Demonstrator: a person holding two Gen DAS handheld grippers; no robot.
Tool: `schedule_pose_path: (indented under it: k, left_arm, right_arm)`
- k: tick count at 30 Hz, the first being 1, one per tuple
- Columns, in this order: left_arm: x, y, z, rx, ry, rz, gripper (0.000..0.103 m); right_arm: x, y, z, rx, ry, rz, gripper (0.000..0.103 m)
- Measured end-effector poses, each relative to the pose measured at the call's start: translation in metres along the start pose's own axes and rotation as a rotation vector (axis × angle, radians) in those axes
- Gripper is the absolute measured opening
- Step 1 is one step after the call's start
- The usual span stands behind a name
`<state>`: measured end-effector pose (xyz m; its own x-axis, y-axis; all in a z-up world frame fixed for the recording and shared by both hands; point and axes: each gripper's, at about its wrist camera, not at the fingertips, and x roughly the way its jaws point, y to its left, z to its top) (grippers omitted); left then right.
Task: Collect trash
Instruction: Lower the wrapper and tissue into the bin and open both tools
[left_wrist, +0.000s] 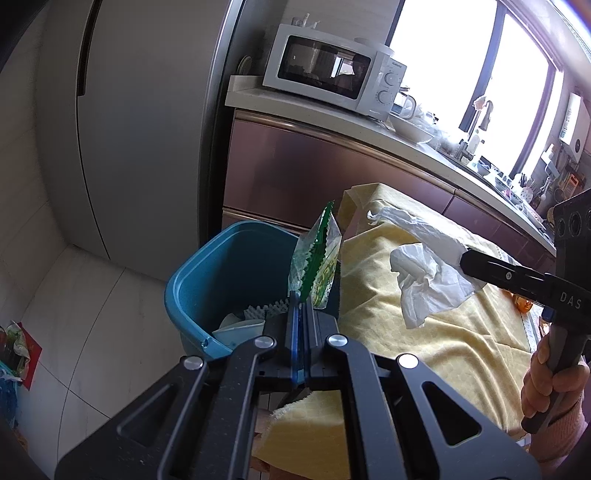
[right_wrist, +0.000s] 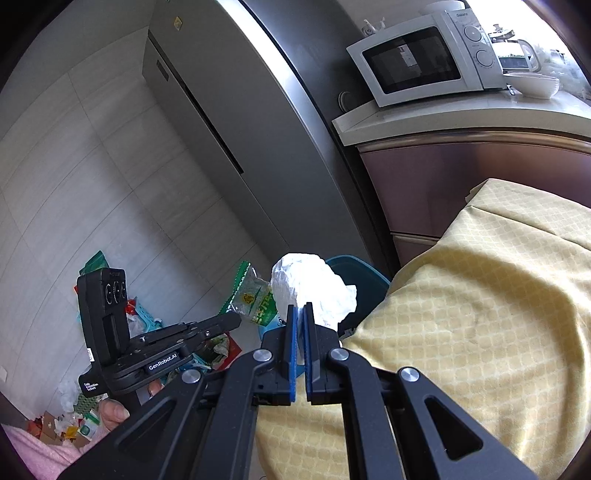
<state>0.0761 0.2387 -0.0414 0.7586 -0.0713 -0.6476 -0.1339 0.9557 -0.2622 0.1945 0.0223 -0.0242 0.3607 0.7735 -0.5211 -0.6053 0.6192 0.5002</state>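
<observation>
Mid-carry, both loads on the way to the bin (left_wrist: 207, 280).

Left tool (left_wrist: 300, 306): clamped tight on a green-and-clear wrapper (left_wrist: 317, 266), which stands up from the pads right at the bin's near rim, beside the draped yellow cloth (left_wrist: 461, 332).

Right tool (right_wrist: 301, 314): pinched on a crumpled white tissue (right_wrist: 310, 291), held over the cloth's edge, short of the bin; from the left view the tissue (left_wrist: 424, 280) hangs off the tool's tip (left_wrist: 465, 260), a little way to the right of the opening.

Bin: blue, on the floor against the clothed counter, already holding some pale scraps at the bottom.

Probably the drop-off step. Next, likely: wrapper nudged a touch further over the opening, then let go; tissue brought across past the cloth edge before release, else a landing on the cloth or floor. Light, floppy items both, so a low release close to the rim seems wise.

More litter on the floor (right_wrist: 81, 417) at far left, apparently still to gather.
</observation>
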Motion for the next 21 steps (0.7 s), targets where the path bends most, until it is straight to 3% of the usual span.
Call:
schedule_pose_path:
  k: [21]
  left_arm:
    - [0.035,0.027,0.001,-0.055,0.042,0.055,0.002]
  right_arm:
    - [0.052,0.006,0.008,-0.005,0.082,-0.016,0.003]
